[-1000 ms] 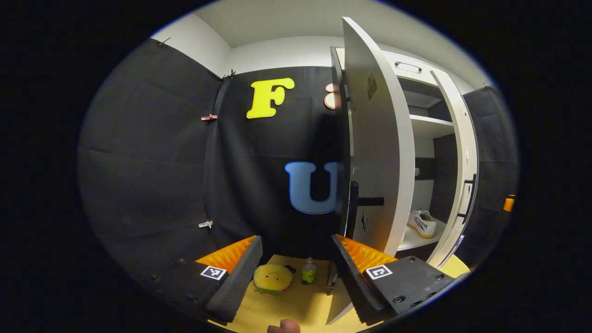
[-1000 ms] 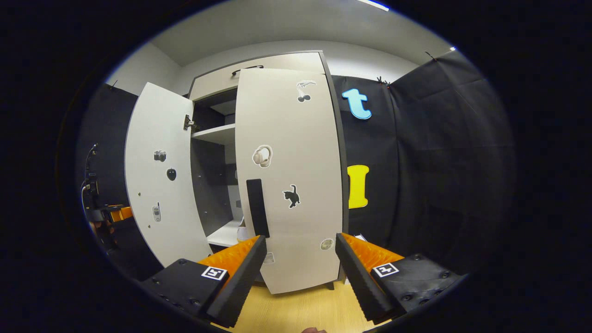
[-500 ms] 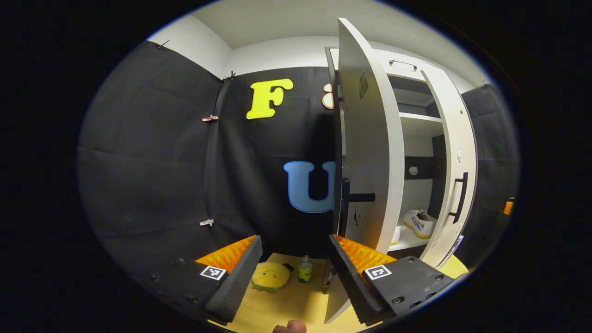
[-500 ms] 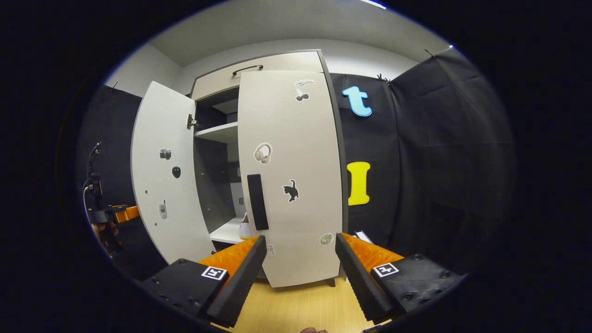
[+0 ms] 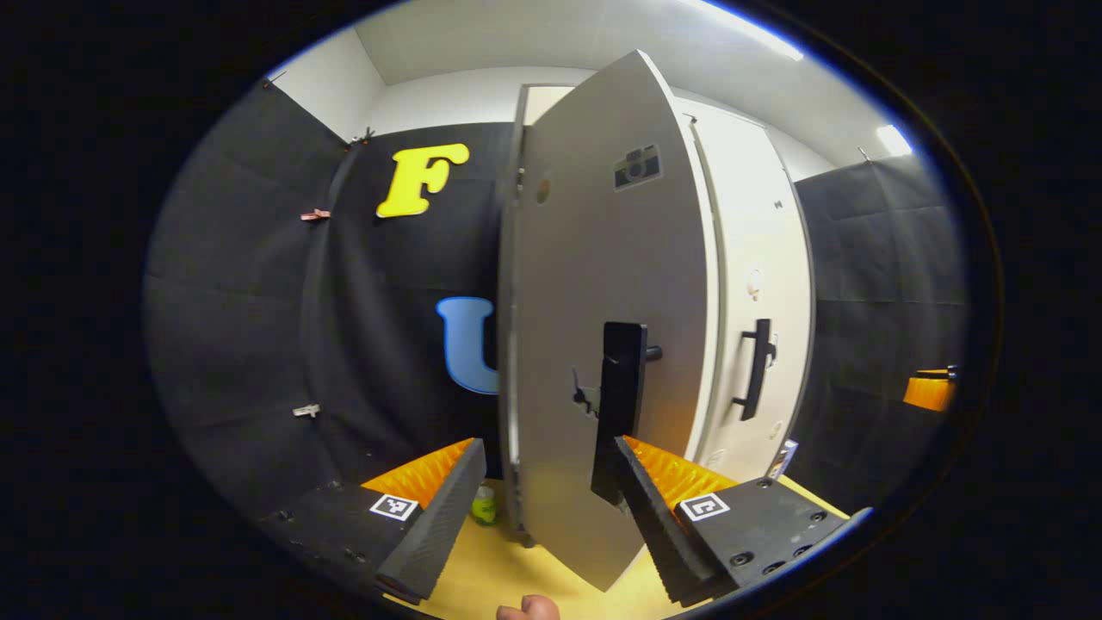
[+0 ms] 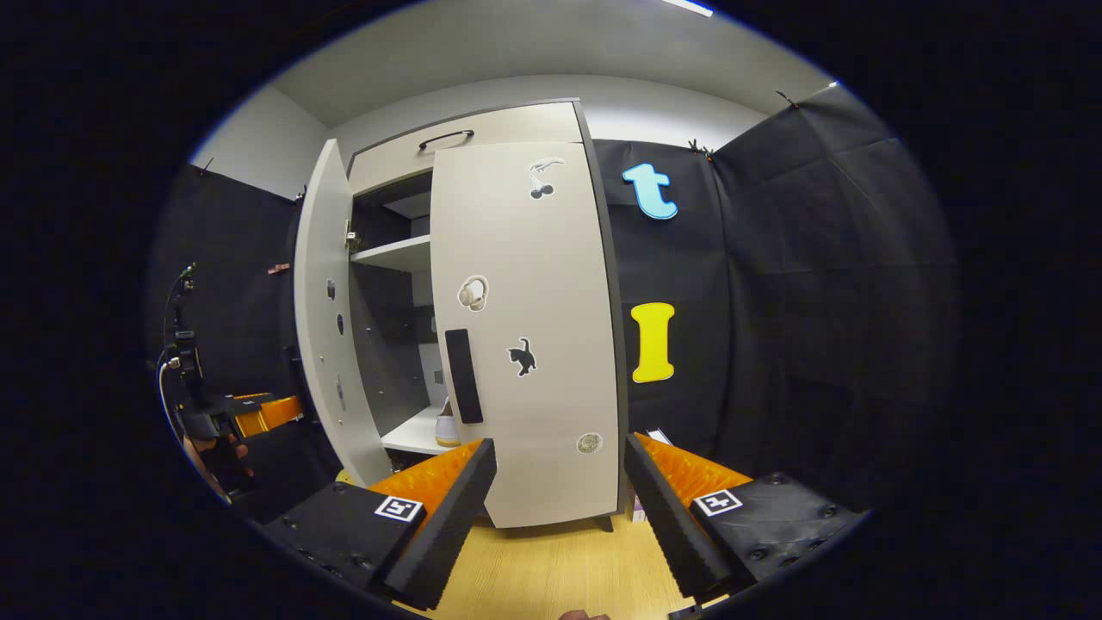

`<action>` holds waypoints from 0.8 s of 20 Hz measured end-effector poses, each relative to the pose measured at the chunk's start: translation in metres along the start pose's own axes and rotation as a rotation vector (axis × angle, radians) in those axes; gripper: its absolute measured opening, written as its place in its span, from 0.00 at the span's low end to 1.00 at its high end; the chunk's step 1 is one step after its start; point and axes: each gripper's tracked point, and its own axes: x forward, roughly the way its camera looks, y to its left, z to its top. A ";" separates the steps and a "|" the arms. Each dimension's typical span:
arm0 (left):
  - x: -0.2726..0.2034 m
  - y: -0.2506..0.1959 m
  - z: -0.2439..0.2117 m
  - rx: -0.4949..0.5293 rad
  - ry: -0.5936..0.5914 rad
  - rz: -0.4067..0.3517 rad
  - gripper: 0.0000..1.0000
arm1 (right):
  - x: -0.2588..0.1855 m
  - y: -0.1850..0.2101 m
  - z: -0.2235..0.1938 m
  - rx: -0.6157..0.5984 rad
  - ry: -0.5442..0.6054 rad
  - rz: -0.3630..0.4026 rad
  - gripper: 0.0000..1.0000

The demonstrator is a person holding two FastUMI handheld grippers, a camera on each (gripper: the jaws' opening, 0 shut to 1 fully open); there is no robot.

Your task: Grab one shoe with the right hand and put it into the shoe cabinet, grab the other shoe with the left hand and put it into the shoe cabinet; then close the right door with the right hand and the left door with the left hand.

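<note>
Since a second back, the right door [image 6: 525,336] swung shut, and the left door [image 5: 603,344] came partway round, so the left gripper view faced its front. Shoes were already in the shoe cabinet [image 6: 469,138]; one shoe [image 6: 446,428] peeked through the gap. So we were on the last step, I'd say. Left gripper [image 5: 547,504] was spread open, empty, right by the left door's handle [image 5: 622,396]. Right gripper [image 6: 560,508] hung open too, clear of its door. Next: push the left door flush.

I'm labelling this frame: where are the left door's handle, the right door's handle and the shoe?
left door's handle [image 5: 622,405]: left gripper view, middle of bar.
right door's handle [image 6: 463,376]: right gripper view, middle of bar.
shoe [image 6: 447,428]: right gripper view, visible end.
</note>
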 end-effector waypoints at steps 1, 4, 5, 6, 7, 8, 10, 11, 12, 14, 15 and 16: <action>0.000 -0.014 0.001 -0.004 -0.002 -0.019 0.94 | -0.002 0.000 0.000 0.000 0.000 -0.003 0.98; -0.003 -0.038 0.007 0.016 -0.017 -0.048 0.92 | -0.007 0.006 0.001 -0.034 -0.017 0.008 0.98; -0.005 -0.043 0.005 0.016 -0.017 -0.055 0.94 | -0.009 0.008 0.004 -0.059 -0.031 0.015 0.98; -0.008 -0.048 0.003 0.011 -0.012 -0.062 0.96 | -0.009 0.010 0.007 -0.076 -0.043 0.016 0.98; -0.011 -0.050 0.001 0.004 -0.007 -0.066 0.94 | -0.009 0.011 0.008 -0.085 -0.052 0.022 0.98; -0.014 -0.052 0.000 -0.004 -0.003 -0.065 0.94 | -0.009 0.012 0.010 -0.086 -0.056 0.026 0.98; -0.020 -0.051 -0.003 -0.019 0.005 -0.057 0.94 | -0.008 0.016 0.013 -0.067 -0.067 0.035 0.98; -0.024 -0.050 -0.004 -0.025 0.008 -0.050 0.95 | -0.008 0.015 0.013 -0.057 -0.070 0.032 0.98; -0.027 -0.049 -0.004 -0.028 0.008 -0.046 0.94 | -0.009 0.013 0.014 -0.054 -0.074 0.024 0.98; -0.034 -0.045 -0.003 -0.028 0.006 -0.033 0.95 | -0.008 0.010 0.014 -0.070 -0.077 0.005 0.98; -0.038 -0.043 -0.003 -0.024 0.005 -0.027 0.95 | -0.008 0.009 0.013 -0.079 -0.074 -0.003 0.98; -0.042 -0.041 -0.003 -0.021 0.003 -0.020 0.95 | -0.008 0.009 0.013 -0.081 -0.072 -0.006 0.98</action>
